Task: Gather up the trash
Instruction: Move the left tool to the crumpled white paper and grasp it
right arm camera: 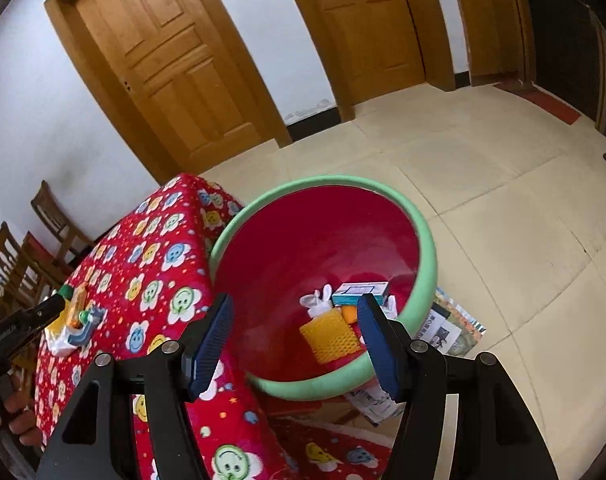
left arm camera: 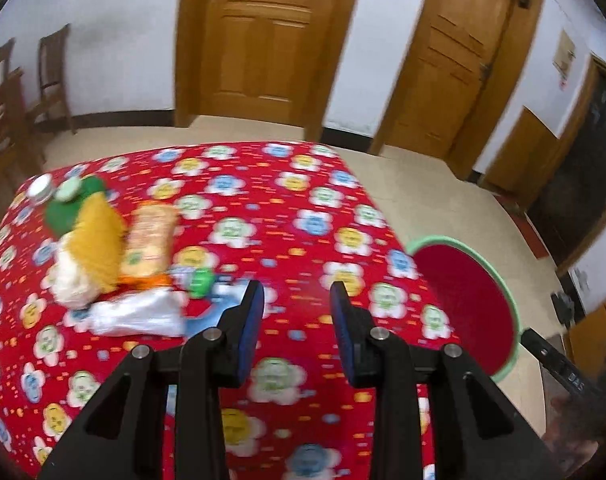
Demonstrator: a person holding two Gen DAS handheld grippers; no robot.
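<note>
A pile of trash lies on the red flowered tablecloth (left arm camera: 287, 208): an orange snack packet (left arm camera: 149, 240), a yellow net (left arm camera: 97, 236), a clear plastic wrapper (left arm camera: 139, 314) and a green-capped bottle (left arm camera: 201, 280). My left gripper (left arm camera: 297, 300) is open and empty, just right of the pile. My right gripper (right arm camera: 295, 320) is open and empty above the red basin with the green rim (right arm camera: 425, 256). The basin holds a yellow net (right arm camera: 331, 336), a teal box (right arm camera: 361, 292) and white scraps. The pile also shows in the right wrist view (right arm camera: 77, 320).
The basin (left arm camera: 503, 292) stands on the floor at the table's right corner, on some papers (right arm camera: 447, 332). Wooden chairs (left arm camera: 51, 80) stand at the left wall. Two wooden doors (left arm camera: 263, 36) are behind. A white lid (left arm camera: 41, 188) and a green lid (left arm camera: 69, 190) lie at the pile's far end.
</note>
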